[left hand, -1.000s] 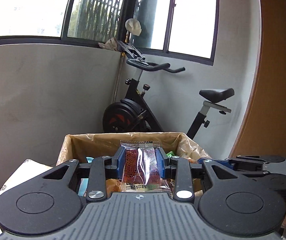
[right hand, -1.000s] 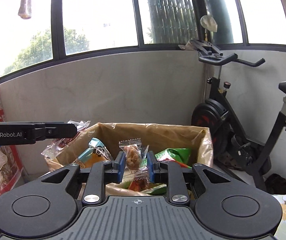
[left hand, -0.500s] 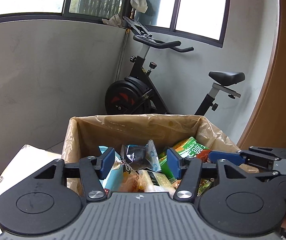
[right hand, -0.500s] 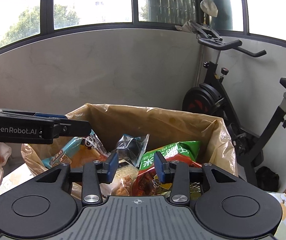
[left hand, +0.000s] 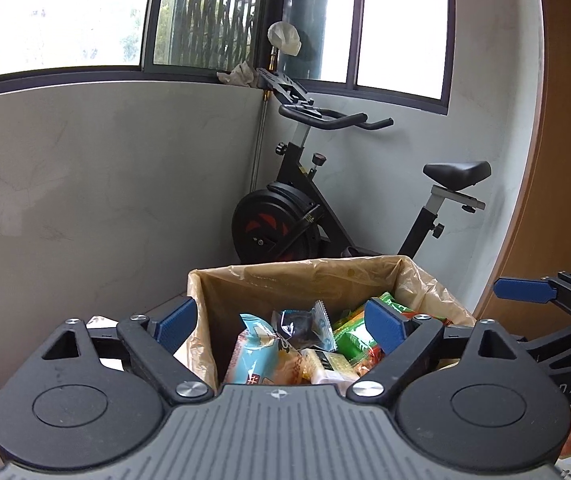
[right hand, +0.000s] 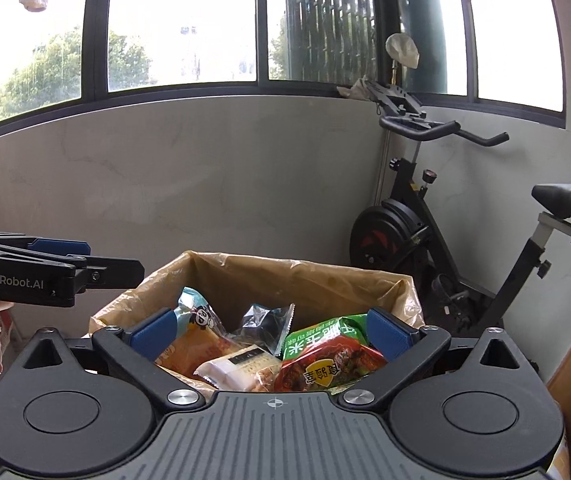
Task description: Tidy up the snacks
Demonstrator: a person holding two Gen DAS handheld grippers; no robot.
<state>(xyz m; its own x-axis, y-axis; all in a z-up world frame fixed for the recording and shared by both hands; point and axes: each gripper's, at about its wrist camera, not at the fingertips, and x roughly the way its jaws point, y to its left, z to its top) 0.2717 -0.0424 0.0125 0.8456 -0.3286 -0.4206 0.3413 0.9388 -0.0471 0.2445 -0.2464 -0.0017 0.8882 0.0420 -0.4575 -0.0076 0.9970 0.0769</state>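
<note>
A box lined with a tan plastic bag (left hand: pixel 285 276) (right hand: pixel 305 276) holds several snack packs: a light blue pack (left hand: pixel 253 344) (right hand: pixel 193 308), a dark clear-wrapped pack (left hand: pixel 305 324) (right hand: pixel 265 320), a green and red pack (right hand: pixel 325 352) (left hand: pixel 357 340) and a white pack (right hand: pixel 237 368). My left gripper (left hand: pixel 281 322) is open and empty just above the box's near edge. My right gripper (right hand: pixel 269 330) is open and empty above the box. Each gripper shows from the side in the other's view, the left (right hand: pixel 45 268) and the right (left hand: pixel 545 296).
A black exercise bike (left hand: pixel 325 208) (right hand: pixel 445 224) stands in the corner behind the box. A grey wall with windows runs behind. A wooden door (left hand: pixel 565 160) is at the right. A table surface (left hand: pixel 101 324) shows left of the box.
Both grippers opened and let go of their clear-wrapped snacks, which dropped into the box. Both have since opened wider and pulled back a little.
</note>
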